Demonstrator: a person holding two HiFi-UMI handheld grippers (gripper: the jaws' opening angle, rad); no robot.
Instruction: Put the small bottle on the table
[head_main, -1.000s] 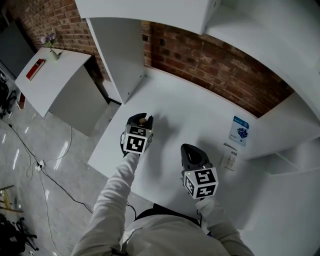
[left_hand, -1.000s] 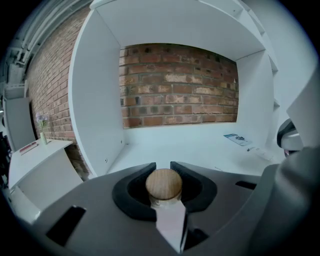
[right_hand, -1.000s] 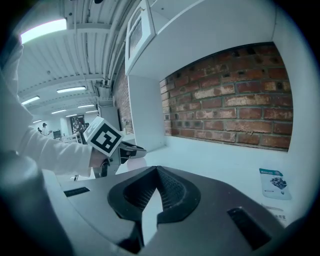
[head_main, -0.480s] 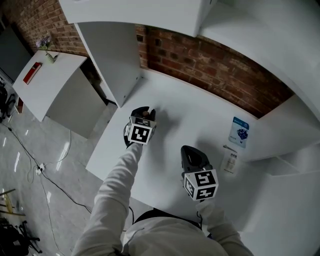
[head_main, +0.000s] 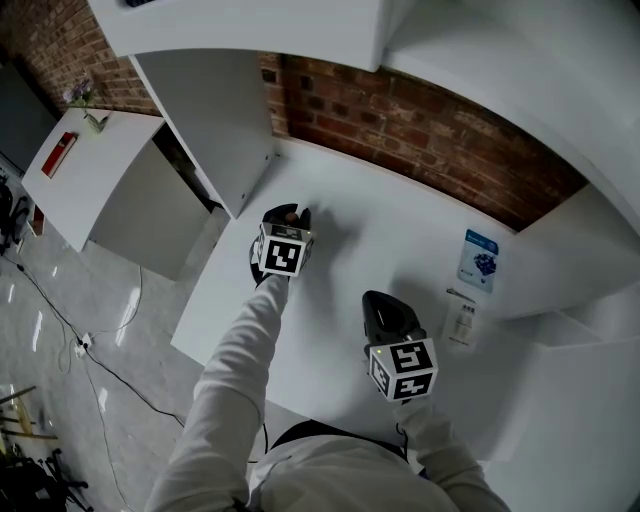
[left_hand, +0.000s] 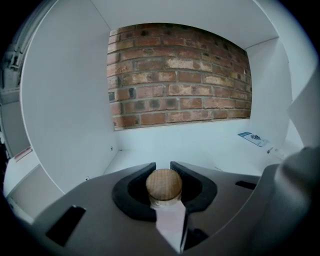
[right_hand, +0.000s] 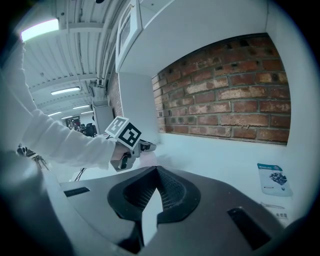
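White surface (head_main: 330, 300), wide and mostly bare, runs back to a brick wall (head_main: 430, 140). A white upright panel (head_main: 215, 120) closes off its far left end. Beyond that panel, over the grey floor (head_main: 60, 330), stands a separate white side table (head_main: 110, 190) with a red flat item (head_main: 60, 147) on top.

The person's white sleeve (head_main: 240, 370) stretches forward on the left and reaches out over the far left part of the surface.

Left gripper (head_main: 292, 214) is close to the upright panel and well short of the brick wall. Right gripper (head_main: 374, 298) is nearer the body, over the middle of the surface, well apart from the left one. In its own view the jaws meet at the tips with nothing between them: closed and empty.

A blue-and-white leaflet (head_main: 479, 262) lies flat at the right side of the surface. Just nearer from it is a small white card (head_main: 460, 323).

The small bottle (left_hand: 164, 186) sits between the left gripper's jaws. Its round wooden stopper is up and a pale neck shows below. Both dark jaw pads press on it from either side, so this gripper is clamped on the bottle. No view shows whether the bottle's base touches the surface.
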